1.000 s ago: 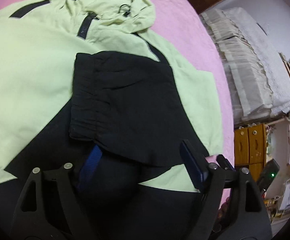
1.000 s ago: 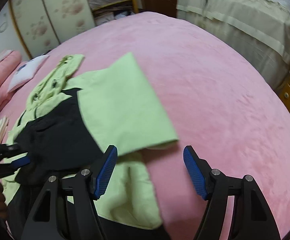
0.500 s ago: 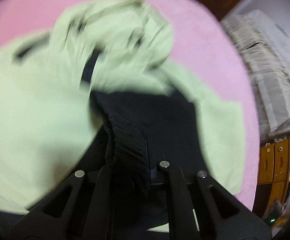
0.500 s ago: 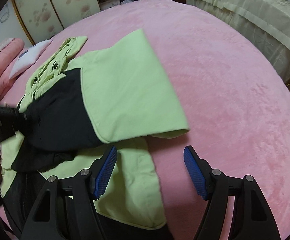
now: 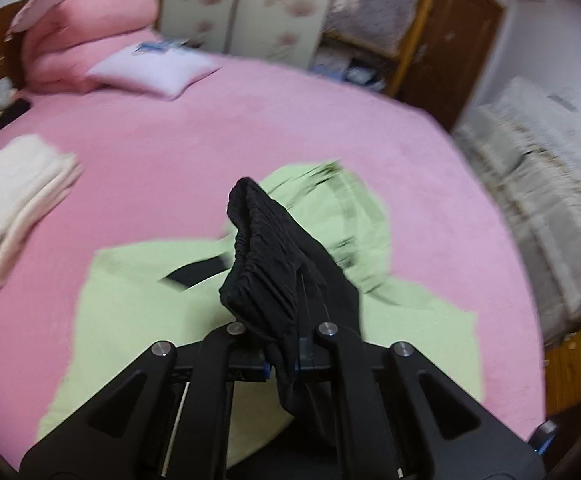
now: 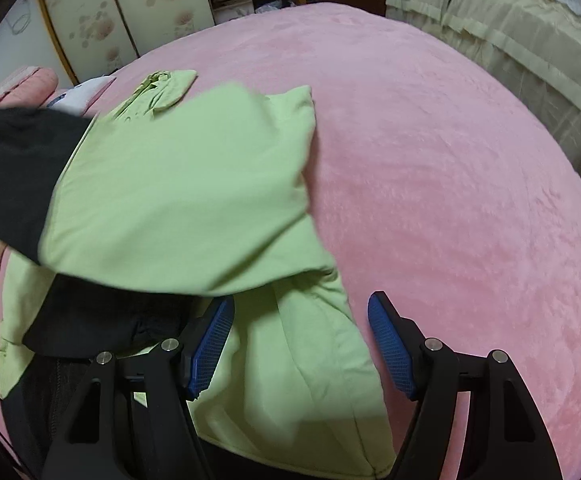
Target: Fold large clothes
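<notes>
Both left gripper [image 5: 282, 364] fingers have since lifted the black cuff [image 5: 266, 264].

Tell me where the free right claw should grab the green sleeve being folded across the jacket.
Take the green sleeve at its near folded edge, just ahead of the open right claw, coming in low from the bed side. That edge lifts slightly off the jacket body, likely leaving room for a finger underneath. The left claw already pinches the black cuff.

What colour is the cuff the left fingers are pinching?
Black cuff, gathered and ribbed; clearest in the left wrist view.
</notes>
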